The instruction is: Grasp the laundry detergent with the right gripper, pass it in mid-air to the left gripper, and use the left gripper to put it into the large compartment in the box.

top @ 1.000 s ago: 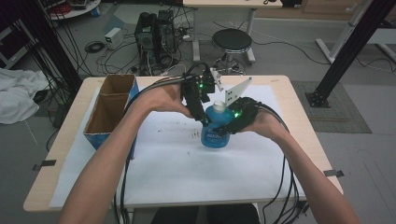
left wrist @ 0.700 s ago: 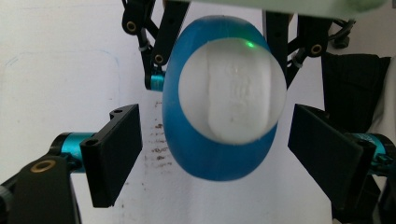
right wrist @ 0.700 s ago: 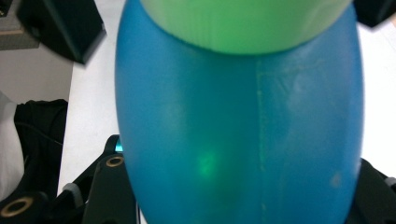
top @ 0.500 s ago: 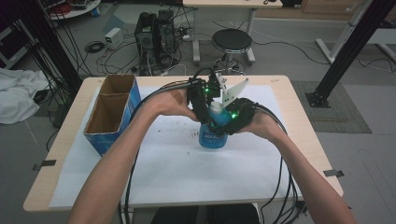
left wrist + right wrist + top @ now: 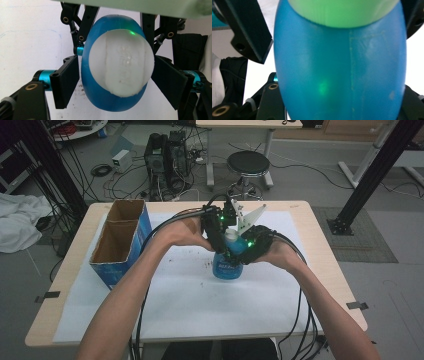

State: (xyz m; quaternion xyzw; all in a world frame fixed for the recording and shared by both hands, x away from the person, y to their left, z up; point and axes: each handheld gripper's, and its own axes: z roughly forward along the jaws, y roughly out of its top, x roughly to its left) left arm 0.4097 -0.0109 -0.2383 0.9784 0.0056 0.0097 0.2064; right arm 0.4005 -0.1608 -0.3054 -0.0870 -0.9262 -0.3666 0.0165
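A blue bottle point(image 5: 226, 269) with a white cap point(image 5: 231, 236) stands upright on the white sheet at mid-table. My right gripper point(image 5: 234, 254) comes in from the right and is shut on the bottle's body point(image 5: 339, 75); the bottle hides its pads. My left gripper point(image 5: 228, 239) points down over the cap point(image 5: 120, 65). Its jaws have just been closing, and the cap sits between them. The right pad point(image 5: 170, 83) meets the cap's edge. The left pad point(image 5: 66, 82) stands a sliver off the cap, in front of the blue shoulder.
An open blue cardboard box point(image 5: 120, 242) stands at the table's left. A white sheet point(image 5: 175, 310) covers most of the wooden table point(image 5: 65, 320), with dark crumbs point(image 5: 205, 267) left of the bottle. Cables trail from both grippers towards the near edge.
My left gripper has shifted slightly right, from beside the cap to over it, and its jaws have narrowed. The right gripper and the bottle have stayed put.
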